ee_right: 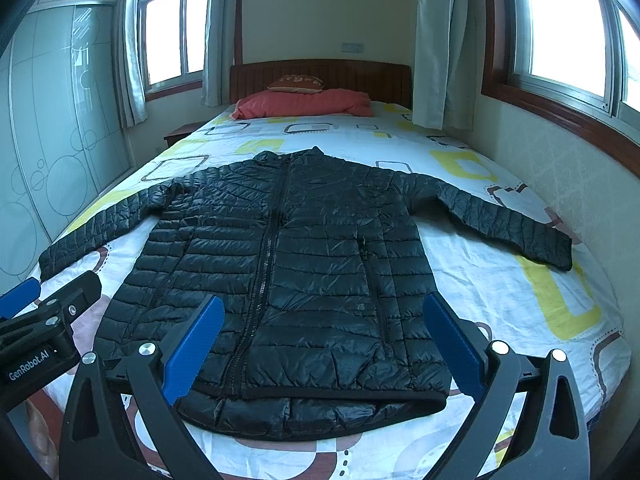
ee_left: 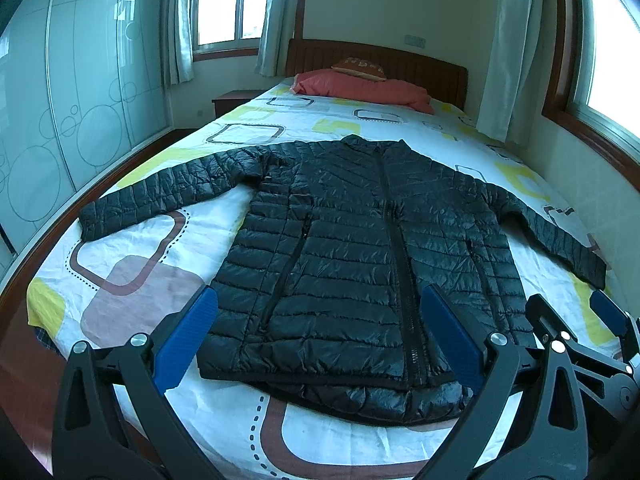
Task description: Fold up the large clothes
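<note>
**Inspector:** Black quilted nylon: one puffer jacket (ee_left: 348,248) laid flat, front up and zipped, on the bed sheet (ee_left: 132,240). The sheet is white cotton with yellow, brown and grey rounded squares, somewhat creased. Room?

**Assistant:** Bedroom. Wooden headboard (ee_right: 320,76) at the far end, a red pillow (ee_right: 304,104) against it with a smaller brown cushion (ee_right: 296,82) on top. Windows with pale curtains (ee_right: 436,40) on the far left and along the right wall. Frosted wardrobe doors (ee_left: 80,100) with circle patterns on the left.

**Inspector:** Differences between views?

**Assistant:** The left wrist view shows a bedside cabinet (ee_left: 232,100) more fully and the right gripper (ee_left: 580,320) entering at its near right edge. The right wrist view shows the left gripper (ee_right: 40,300) at its near left edge, body lettered "GenRobot.AI", plus the jacket's right sleeve cuff (ee_right: 560,252) complete.

**Inspector:** Orientation of the garment?

**Assistant:** Long axis runs near to far, collar (ee_right: 296,156) toward the headboard, hem (ee_right: 320,400) nearest the grippers. Both sleeves are spread outward, angled slightly toward the near end. The left cuff appears to reach the mattress edge, though distortion makes that uncertain.

**Inspector:** Claws?

**Assistant:** Both spread wide, blue pads (ee_right: 196,344) well apart, holding nothing. Each hovers at the near end, over the hem, side by side.
</note>
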Action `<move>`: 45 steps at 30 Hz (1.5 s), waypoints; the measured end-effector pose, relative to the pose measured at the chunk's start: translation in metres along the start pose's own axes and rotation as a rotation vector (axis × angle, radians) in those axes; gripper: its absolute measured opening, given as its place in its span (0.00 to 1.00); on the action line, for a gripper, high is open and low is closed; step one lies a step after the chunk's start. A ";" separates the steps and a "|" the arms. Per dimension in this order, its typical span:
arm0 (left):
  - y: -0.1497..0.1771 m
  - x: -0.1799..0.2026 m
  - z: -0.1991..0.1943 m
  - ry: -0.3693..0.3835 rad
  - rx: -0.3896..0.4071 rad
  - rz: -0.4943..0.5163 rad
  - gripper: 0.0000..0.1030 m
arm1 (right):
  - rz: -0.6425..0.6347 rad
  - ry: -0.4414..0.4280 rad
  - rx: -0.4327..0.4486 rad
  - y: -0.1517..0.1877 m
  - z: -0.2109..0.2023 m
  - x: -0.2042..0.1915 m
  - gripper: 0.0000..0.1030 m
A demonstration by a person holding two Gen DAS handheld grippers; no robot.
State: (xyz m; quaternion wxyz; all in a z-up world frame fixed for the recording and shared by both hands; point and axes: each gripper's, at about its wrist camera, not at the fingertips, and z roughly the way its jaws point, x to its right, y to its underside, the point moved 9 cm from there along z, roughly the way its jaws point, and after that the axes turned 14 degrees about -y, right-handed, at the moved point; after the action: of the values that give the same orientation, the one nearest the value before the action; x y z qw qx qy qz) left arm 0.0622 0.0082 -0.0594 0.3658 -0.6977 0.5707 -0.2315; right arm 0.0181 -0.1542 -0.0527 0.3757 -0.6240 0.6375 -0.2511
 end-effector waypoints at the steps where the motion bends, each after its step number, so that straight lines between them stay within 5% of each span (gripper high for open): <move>1: 0.000 0.000 0.000 -0.002 0.003 0.000 0.98 | 0.001 0.001 0.000 0.000 0.000 0.000 0.96; 45: 0.014 -0.005 0.009 -0.004 -0.017 -0.004 0.98 | -0.003 0.001 -0.003 0.002 0.001 -0.002 0.96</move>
State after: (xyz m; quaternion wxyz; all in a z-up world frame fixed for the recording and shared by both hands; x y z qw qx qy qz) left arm 0.0589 0.0145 -0.0751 0.3605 -0.7025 0.5705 -0.2261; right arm 0.0178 -0.1520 -0.0547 0.3742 -0.6254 0.6370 -0.2511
